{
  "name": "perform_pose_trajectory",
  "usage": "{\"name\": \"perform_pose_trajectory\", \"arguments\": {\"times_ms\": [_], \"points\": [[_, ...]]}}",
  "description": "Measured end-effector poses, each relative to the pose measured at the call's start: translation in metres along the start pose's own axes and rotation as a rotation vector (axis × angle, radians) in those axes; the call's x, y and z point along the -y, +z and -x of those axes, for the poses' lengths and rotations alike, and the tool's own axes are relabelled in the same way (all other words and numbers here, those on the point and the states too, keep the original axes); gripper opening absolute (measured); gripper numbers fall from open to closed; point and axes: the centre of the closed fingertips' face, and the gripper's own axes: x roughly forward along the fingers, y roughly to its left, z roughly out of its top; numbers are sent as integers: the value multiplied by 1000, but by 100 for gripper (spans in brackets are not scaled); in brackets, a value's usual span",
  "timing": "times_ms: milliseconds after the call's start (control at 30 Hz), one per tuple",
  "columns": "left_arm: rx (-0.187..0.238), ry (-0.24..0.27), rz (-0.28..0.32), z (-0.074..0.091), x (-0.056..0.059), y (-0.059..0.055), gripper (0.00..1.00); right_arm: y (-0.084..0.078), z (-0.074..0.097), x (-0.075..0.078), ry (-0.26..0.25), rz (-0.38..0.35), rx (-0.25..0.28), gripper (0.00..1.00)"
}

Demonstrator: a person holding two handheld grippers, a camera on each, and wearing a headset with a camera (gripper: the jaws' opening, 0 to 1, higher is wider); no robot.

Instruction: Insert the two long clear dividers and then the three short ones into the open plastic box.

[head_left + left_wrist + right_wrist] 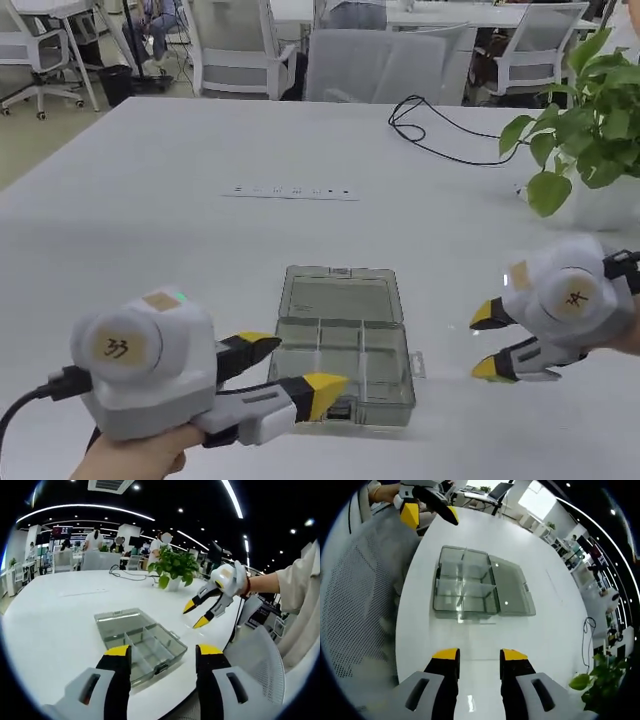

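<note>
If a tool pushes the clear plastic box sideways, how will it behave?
Probably it slides easily: the clear box looks thin and light, and the white table is glossy. Its open lid lies flat, so tipping seems unlikely.

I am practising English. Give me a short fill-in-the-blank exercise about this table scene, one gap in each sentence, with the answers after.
1. The lid of the plastic box is ____ (open or shut).
2. The left gripper and the right gripper both hold ____.
3. In the head view, the potted plant stands to the ____ of the box.
Answers: open; nothing; right.
</note>
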Motion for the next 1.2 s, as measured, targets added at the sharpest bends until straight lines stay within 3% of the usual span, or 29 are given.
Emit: {"name": "perform_pose_trajectory", "arguments": {"times_ms": [367,600,833,1200], "points": [[34,-46,96,-2,9,4,39,65,3,-11,-15,84,138,32],[52,-68,140,-4,14,7,33,95,5,-19,-18,118,200,32],[59,-90,193,-5,17,6,26,118,9,-29,-12,151,253,32],[67,-120,261,-7,17,5,14,140,13,-39,3,192,306,32]]}}
